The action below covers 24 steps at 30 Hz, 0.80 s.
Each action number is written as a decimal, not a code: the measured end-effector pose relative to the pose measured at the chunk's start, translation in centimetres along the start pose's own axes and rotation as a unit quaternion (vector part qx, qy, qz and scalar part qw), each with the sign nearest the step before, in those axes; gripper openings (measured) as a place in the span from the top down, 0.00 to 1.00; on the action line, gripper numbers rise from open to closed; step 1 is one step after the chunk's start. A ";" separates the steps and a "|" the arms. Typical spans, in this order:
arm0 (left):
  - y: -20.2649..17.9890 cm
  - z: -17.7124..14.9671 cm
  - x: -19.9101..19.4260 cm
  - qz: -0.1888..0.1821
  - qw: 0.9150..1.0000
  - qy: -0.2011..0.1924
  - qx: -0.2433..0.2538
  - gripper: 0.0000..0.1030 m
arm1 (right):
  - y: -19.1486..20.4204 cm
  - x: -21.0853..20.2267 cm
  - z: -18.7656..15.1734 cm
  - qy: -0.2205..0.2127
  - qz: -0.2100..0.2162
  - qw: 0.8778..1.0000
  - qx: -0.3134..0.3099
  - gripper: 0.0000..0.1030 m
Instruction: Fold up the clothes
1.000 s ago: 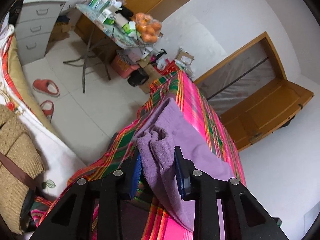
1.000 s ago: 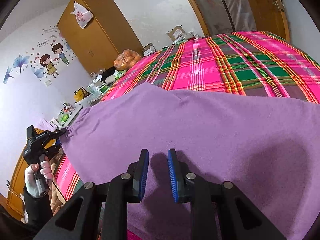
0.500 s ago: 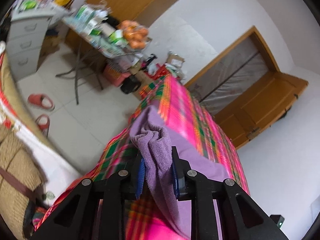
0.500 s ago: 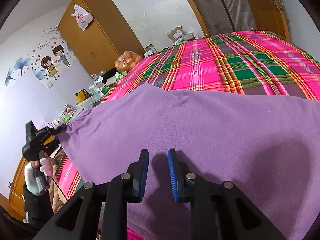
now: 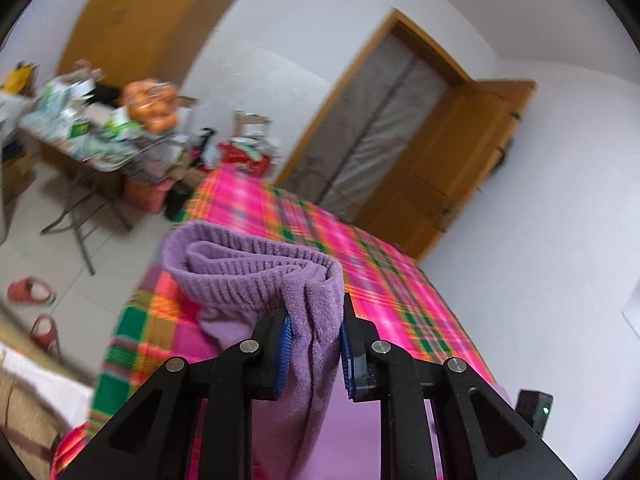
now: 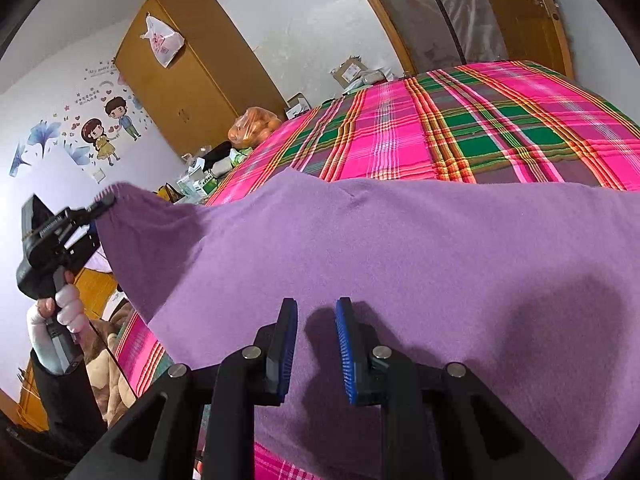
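Observation:
A purple fleece garment point(image 6: 400, 240) lies spread over a bed with a pink and green plaid sheet point(image 6: 480, 120). In the left wrist view its ribbed hem point(image 5: 248, 276) is bunched between the blue pads of my left gripper point(image 5: 314, 320), whose jaws are closing and pinch the cloth. In the right wrist view that left gripper point(image 6: 105, 201), held in a person's hand point(image 6: 66, 304), lifts the garment's left corner off the bed. My right gripper point(image 6: 316, 308) stands just over the garment's near part, jaws a little apart, with nothing between them.
A folding table point(image 5: 92, 136) piled with boxes and a bag of oranges stands left of the bed, with red slippers point(image 5: 30, 290) on the tiled floor. A wooden door point(image 5: 452, 168) is beyond the bed's far end. A wardrobe point(image 6: 192, 72) stands against the wall.
My left gripper has narrowed onto the purple hem and risen with it, rolling as it went, so the corner now hangs off the bed. The right gripper has not moved.

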<state>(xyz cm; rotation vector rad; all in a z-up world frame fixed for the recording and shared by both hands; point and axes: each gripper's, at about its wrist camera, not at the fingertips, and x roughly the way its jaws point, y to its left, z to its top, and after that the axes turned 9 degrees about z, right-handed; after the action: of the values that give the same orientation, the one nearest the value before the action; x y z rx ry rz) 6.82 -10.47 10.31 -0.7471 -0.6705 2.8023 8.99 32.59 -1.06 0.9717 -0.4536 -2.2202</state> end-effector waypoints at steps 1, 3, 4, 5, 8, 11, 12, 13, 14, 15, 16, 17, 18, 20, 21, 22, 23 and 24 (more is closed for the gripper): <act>-1.0 -0.1 0.2 -0.008 1.000 0.002 0.011 0.80 | 0.0 -0.1 0.0 -0.001 0.000 1.000 0.001 0.80; -3.4 -0.4 0.9 -0.027 0.999 0.009 0.037 0.80 | -0.2 -0.3 -0.1 -0.003 0.000 1.000 0.002 0.80; -4.3 -0.6 1.2 -0.036 0.998 0.014 0.046 0.80 | -0.3 -0.5 -0.1 -0.004 0.000 1.000 0.003 0.80; -5.6 -1.1 1.7 -0.051 0.997 0.021 0.059 0.80 | -0.4 -0.7 -0.2 -0.006 0.000 1.000 0.005 0.80; -8.7 -2.7 3.0 -0.084 0.991 0.047 0.093 0.80 | -0.7 -1.2 -0.3 -0.011 -0.005 1.000 0.010 0.80; -11.2 -4.8 4.6 -0.110 0.982 0.084 0.126 0.80 | -1.4 -1.9 -0.4 -0.018 -0.011 1.000 0.019 0.80; -11.8 -5.4 5.1 -0.114 0.980 0.095 0.133 0.80 | -1.7 -2.2 -0.4 -0.021 -0.011 0.999 0.024 0.80; -12.4 -6.2 5.7 -0.120 0.977 0.109 0.140 0.80 | -2.0 -2.4 -0.4 -0.023 -0.011 0.999 0.029 0.80; -13.0 -7.0 6.2 -0.125 0.973 0.123 0.147 0.80 | -2.2 -2.5 -0.4 -0.026 -0.010 0.999 0.035 0.80; -13.4 -7.6 6.7 -0.128 0.971 0.133 0.152 0.80 | -2.5 -2.7 -0.4 -0.028 -0.009 0.999 0.040 0.80; -13.8 -8.2 7.0 -0.131 0.968 0.143 0.157 0.80 | -2.7 -2.8 -0.4 -0.030 -0.008 0.999 0.044 0.80; -14.3 -9.0 7.6 -0.134 0.965 0.156 0.164 0.80 | -2.9 -2.9 -0.4 -0.032 -0.006 0.998 0.049 0.80; -14.4 -9.5 8.0 -0.136 0.962 0.166 0.167 0.80 | -3.1 -3.0 -0.5 -0.033 -0.006 0.998 0.052 0.80; -14.7 -10.5 8.8 -0.141 0.957 0.186 0.172 0.80 | -3.4 -3.2 -0.4 -0.035 -0.005 0.998 0.055 0.80; -14.8 -10.9 9.0 -0.140 0.956 0.191 0.173 0.80 | -3.4 -3.1 -0.4 -0.035 -0.005 0.998 0.055 0.80; -14.9 -11.4 9.1 -0.139 0.955 0.197 0.174 0.80 | -3.3 -3.1 -0.4 -0.036 -0.005 0.998 0.055 0.80; -14.8 -11.8 9.4 -0.140 0.952 0.207 0.176 0.80 | -3.1 -3.1 -0.6 -0.036 -0.006 0.998 0.055 0.80; -14.3 -12.1 9.1 -0.140 0.950 0.216 0.174 0.79 | -3.0 -3.1 -0.7 -0.036 -0.006 0.998 0.055 0.80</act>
<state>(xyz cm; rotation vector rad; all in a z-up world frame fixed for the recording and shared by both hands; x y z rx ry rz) 5.76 9.25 3.62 -1.0462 -0.1777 2.2945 9.75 36.87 -1.61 0.9553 -0.6108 -2.2662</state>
